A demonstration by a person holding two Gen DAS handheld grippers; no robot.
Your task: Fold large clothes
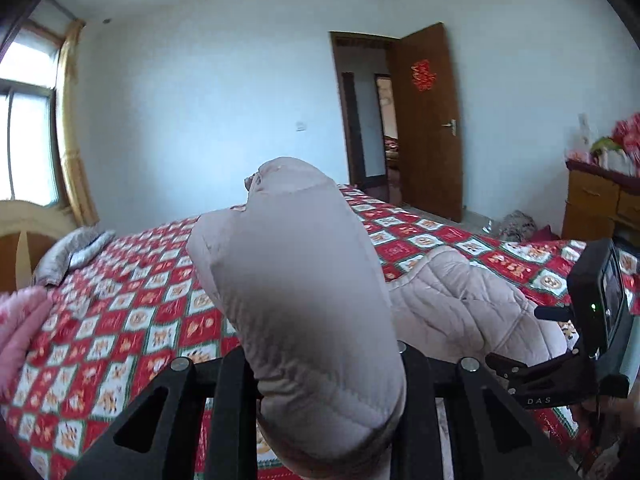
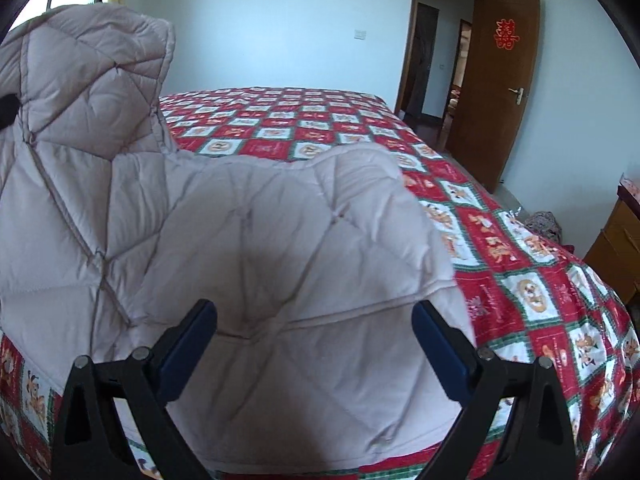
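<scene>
Beige quilted coat lay on the bed near its front edge, on the red checked cover, one part raised clear of it. Left tongs were nearly closed, pinching a puffy fold of the coat, probably a sleeve or edge, which stood up in front of the lens. Right tongs stood wide apart, blue pads either side of a bulge of the coat; I couldn't see the pads pressing it, so I read no grip there. From the left view the right tongs' body showed at the bed's right edge, beside the coat.

Step in hand, as I judged it: opening fold, left side lifted to carry across the body. Coat was bunched, not flat, so folding was at an early stage.

Next move called for: right tongs to close on the hem or hold the body down, then left to carry its fold over toward the bed's middle and lay it flat. Risk: padding is thick and slippery, so a shallow pinch could slip out.
</scene>
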